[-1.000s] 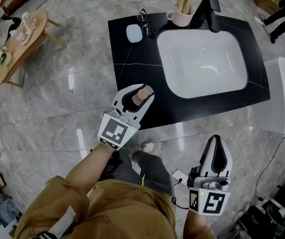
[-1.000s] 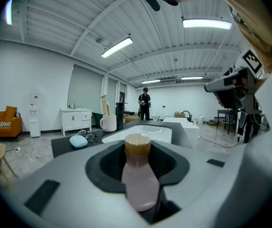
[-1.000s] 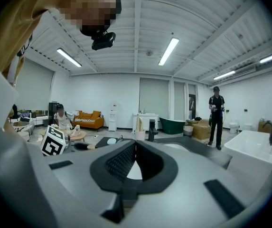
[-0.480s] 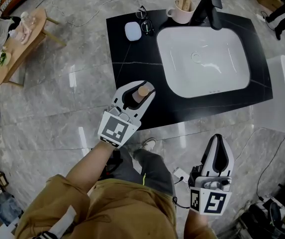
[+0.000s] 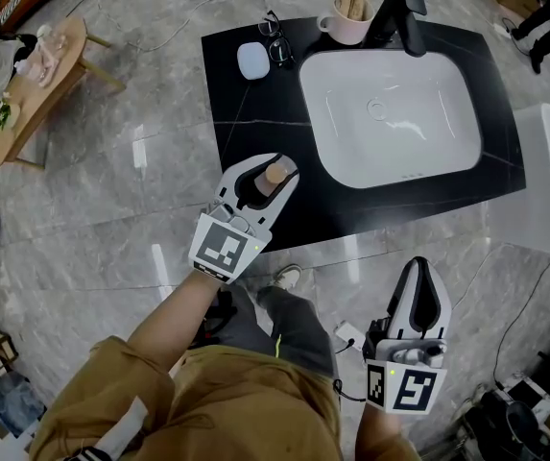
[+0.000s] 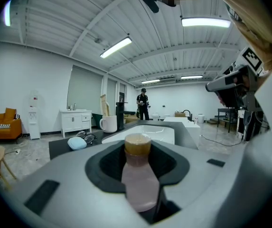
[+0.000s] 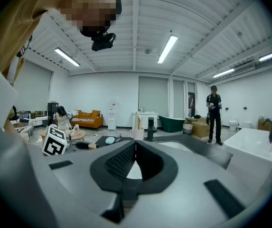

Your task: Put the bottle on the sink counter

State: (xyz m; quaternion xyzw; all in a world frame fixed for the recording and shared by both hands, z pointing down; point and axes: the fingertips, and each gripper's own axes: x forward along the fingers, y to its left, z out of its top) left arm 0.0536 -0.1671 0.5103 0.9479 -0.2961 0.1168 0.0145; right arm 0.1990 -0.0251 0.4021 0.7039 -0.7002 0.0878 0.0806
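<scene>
No words, numbers or brand names can be read anywhere. The only printed signs are black-and-white square code patterns. One is on the left marker cube (image 5: 223, 249) at the back of the left gripper (image 5: 270, 163). The other is on the right marker cube (image 5: 412, 389) at the back of the right gripper (image 5: 420, 267). The left marker cube also shows at the left of the right gripper view (image 7: 55, 141), where its blocky pattern spells nothing legible.
</scene>
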